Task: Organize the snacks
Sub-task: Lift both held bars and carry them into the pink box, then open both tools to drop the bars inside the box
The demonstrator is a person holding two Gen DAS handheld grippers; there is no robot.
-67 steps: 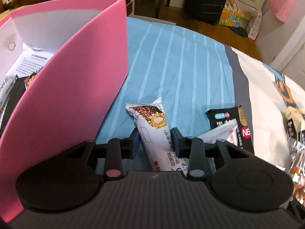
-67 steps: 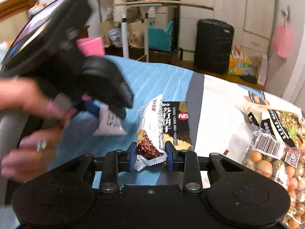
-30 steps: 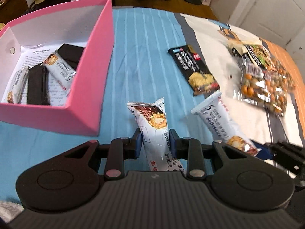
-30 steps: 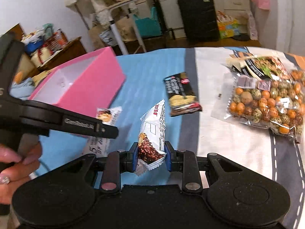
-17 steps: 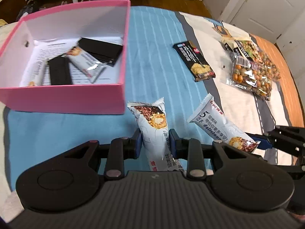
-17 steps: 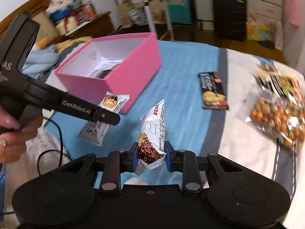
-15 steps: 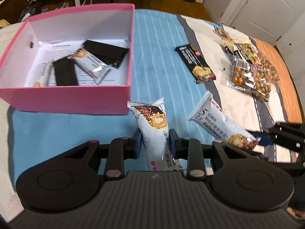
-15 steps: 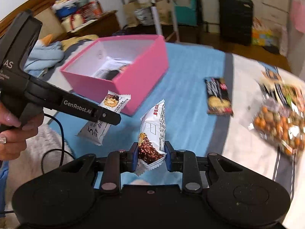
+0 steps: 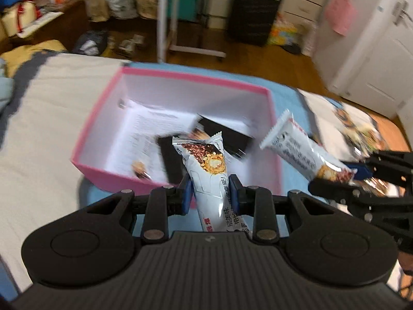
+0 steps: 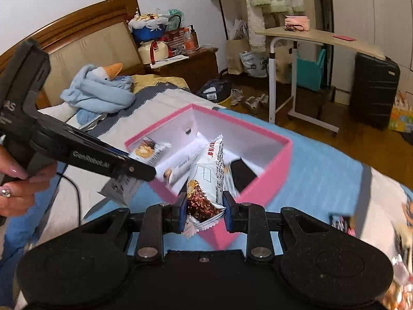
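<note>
my left gripper (image 9: 209,190) is clamped on a white snack bar (image 9: 210,178), its blue pads pressing both sides of the wrapper, the printed end with nuts and chocolate pointing forward over the near wall of the pink box (image 9: 108,175). my right gripper (image 10: 205,213) pinches a second white bar (image 10: 206,175) by its dark chocolate-printed end, the rest of the wrapper slanting up and forward above the box's near corner. in the left view that second bar (image 9: 304,155) hangs just beside the box's right wall, with the right gripper's (image 9: 361,171) blue fingertip at its far end. in the right view my left gripper (image 10: 134,168) reaches in from the left, its bar (image 10: 148,151) poking over the box's left rim. the box sits on a light blue striped cloth (image 10: 322,180) and its white inside holds a printed paper sheet (image 9: 144,131), some dark packets (image 9: 227,134) and other bars, blurred. further right on the cloth lie more snack bags (image 10: 402,232), too smeared to read. beyond the bed stand a small white-legged table (image 10: 309,38) and a black suitcase (image 10: 374,87).
</note>
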